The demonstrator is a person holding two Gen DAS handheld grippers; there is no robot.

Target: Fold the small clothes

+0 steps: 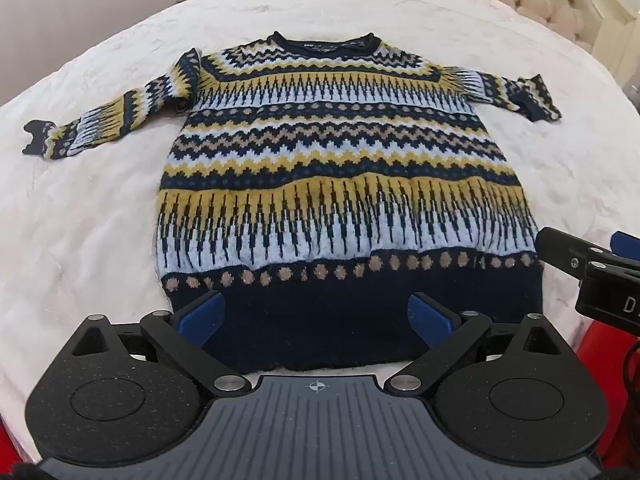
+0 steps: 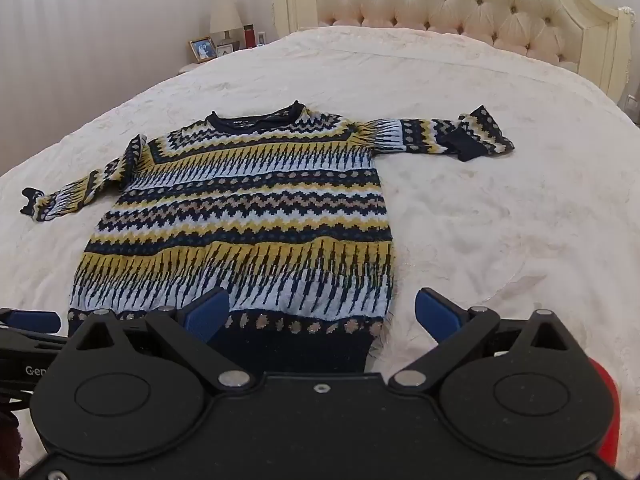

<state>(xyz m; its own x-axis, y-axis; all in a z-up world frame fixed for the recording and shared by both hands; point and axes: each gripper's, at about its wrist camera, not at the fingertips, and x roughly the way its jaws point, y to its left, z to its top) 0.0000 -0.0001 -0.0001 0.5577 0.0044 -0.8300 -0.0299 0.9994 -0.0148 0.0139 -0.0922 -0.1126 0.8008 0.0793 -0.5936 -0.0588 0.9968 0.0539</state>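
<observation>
No fold looks begun: the sweater (image 1: 344, 184) lies spread flat on the bed (image 1: 100, 248), sleeves out, though the right cuff seems turned back, while the left tool (image 1: 316, 316) and right tool (image 2: 322, 314) hover wide open and empty over its hem.

A fuzzy knit sweater (image 1: 344, 184) lies on a soft, matt cream bedspread (image 2: 500, 220). The left gripper (image 1: 316, 316) and right gripper (image 2: 322, 314) show matt black plastic, ribbed blue pads (image 1: 200, 318) and shiny metal pins. The headboard (image 2: 452, 12) is tufted cloth.
</observation>
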